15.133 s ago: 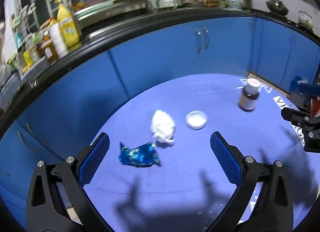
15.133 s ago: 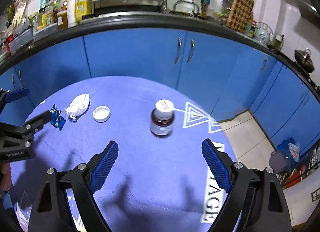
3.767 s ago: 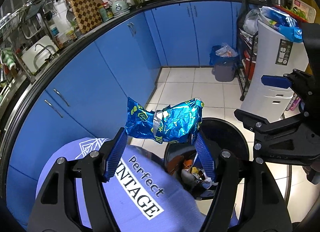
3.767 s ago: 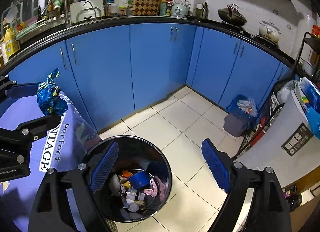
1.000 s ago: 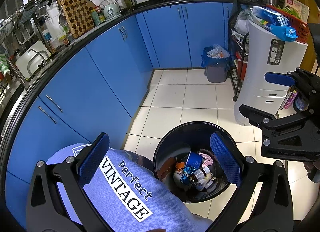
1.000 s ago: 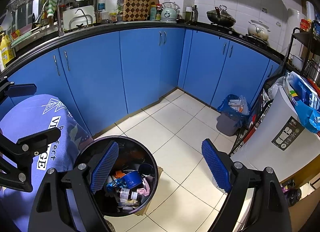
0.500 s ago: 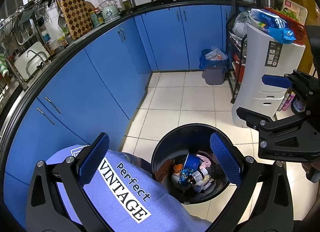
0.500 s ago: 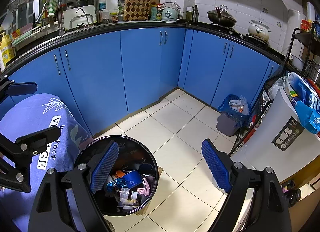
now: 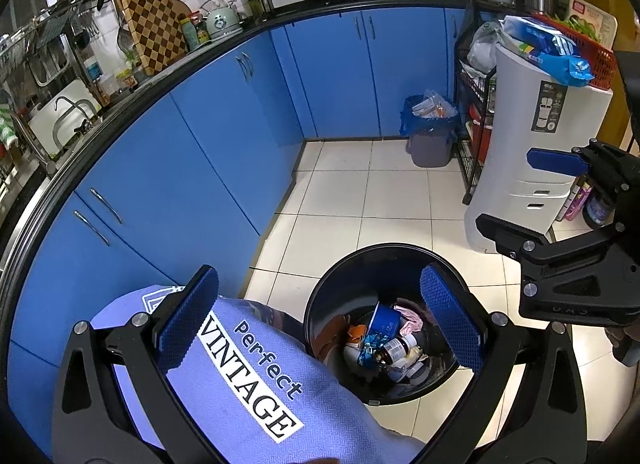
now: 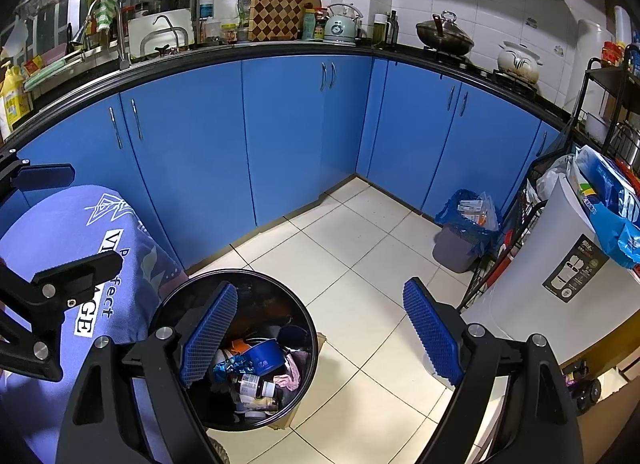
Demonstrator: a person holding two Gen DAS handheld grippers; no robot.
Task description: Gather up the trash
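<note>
Blue cabinets (image 10: 280, 135) wrap round the back of the kitchen, with the white tiled floor (image 10: 360, 256) in front of them. Landmark here is the round black bin (image 9: 384, 260) standing on that floor — everything else I'll place off it.

Right up against the bin on the cabinet side is the tabletop's purple cloth (image 9: 280, 396), printed "Perfect VINTAGE", its corner hanging down next to the rim. Well away from the bin, past the floor tiles, stands a white appliance (image 10: 568, 276) with blue packets piled on top, and a small grey bin with a blue liner (image 9: 430, 135) sits in the far corner by the cabinets.

The left gripper (image 9: 318, 322) hangs over the bin's near edge and the cloth corner, its blue pads spread wide with nothing between them. The right gripper (image 10: 320, 332) hovers above the bin's other side and the bare floor, also released and empty.

Down inside the bin — a blue cup (image 9: 386, 318), something pink, a brown bottle (image 9: 394, 350) lying on its side, and the crumpled blue wrapper (image 9: 368, 348) resting on the heap just beside that bottle.
</note>
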